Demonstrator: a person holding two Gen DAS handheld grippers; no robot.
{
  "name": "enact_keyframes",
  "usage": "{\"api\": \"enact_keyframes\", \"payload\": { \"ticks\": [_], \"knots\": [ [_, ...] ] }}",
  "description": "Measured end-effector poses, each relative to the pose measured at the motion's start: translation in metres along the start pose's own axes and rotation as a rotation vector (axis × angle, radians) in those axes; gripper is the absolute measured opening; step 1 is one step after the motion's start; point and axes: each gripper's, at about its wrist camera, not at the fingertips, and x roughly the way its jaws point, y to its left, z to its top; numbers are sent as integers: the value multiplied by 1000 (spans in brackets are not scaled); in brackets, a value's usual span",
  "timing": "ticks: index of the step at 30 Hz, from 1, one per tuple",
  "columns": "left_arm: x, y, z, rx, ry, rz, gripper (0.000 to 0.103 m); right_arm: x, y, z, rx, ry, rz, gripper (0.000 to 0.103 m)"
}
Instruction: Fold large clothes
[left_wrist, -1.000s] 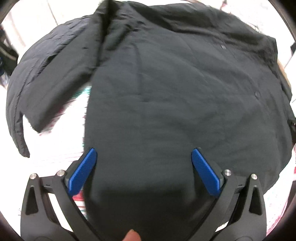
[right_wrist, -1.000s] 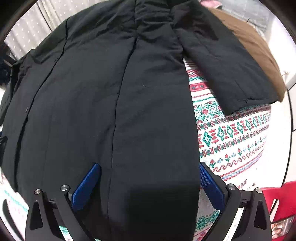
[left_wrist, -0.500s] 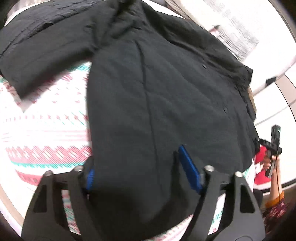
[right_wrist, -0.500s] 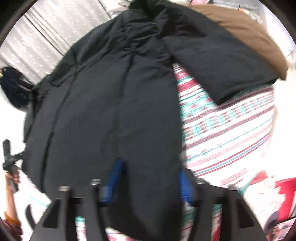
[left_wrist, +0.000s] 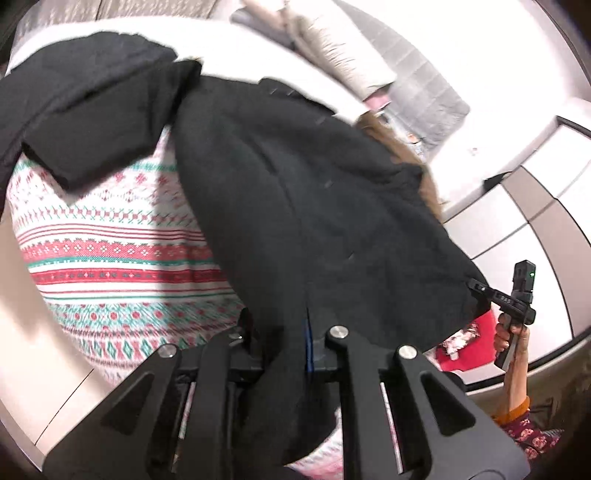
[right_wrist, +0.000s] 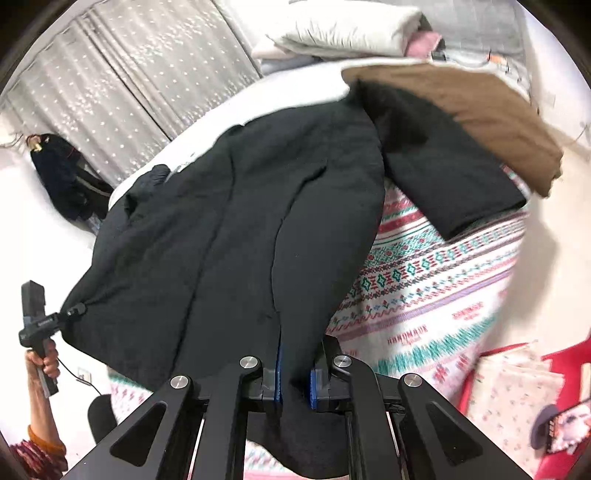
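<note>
A large black coat lies spread on a patterned red, green and white blanket. Its hem is lifted off the blanket at two points. My left gripper is closing, and its pads press on a bunched fold of the hem. My right gripper is shut on the hem near the back slit. Each wrist view shows the other gripper pinching the hem: the right gripper and the left gripper. One sleeve lies out to each side.
A brown garment lies beyond the coat's collar. Folded pillows and bedding are stacked at the back by a grey curtain. A red box with floral cloth sits at the right. Dark clothes hang at the left.
Both grippers went from wide open over the flat hem to closed on it. Both have risen and drawn back, lifting the coat's lower edge off the blanket.
</note>
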Motion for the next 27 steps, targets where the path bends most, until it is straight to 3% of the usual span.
{"api": "enact_keyframes", "payload": {
  "ticks": [3,6,10,13,15,18,22,24,27],
  "knots": [
    [-23,-11,-7,2,-6,-40,14,-31,11,-8,-20,-11,-30,9],
    [-43,-10,-21,28,25,-31,14,-42,12,-8,-6,-12,-42,9],
    [-25,2,-51,40,122,51,15,-35,-19,-29,30,59,-88,9],
    [-1,19,-74,45,198,178,17,-12,-32,-53,55,124,-111,10],
    [10,25,-86,70,231,273,25,6,-38,-61,58,152,-150,12],
    [4,20,-85,99,208,321,38,34,-47,-76,61,204,-226,22],
    [-18,-1,-70,185,128,420,72,29,-55,-72,64,201,-241,34],
    [-27,-12,-60,225,70,449,79,13,-61,-59,75,148,-222,55],
    [-32,-30,-42,246,1,433,88,-10,-63,-40,93,64,-206,70]
  ]
}}
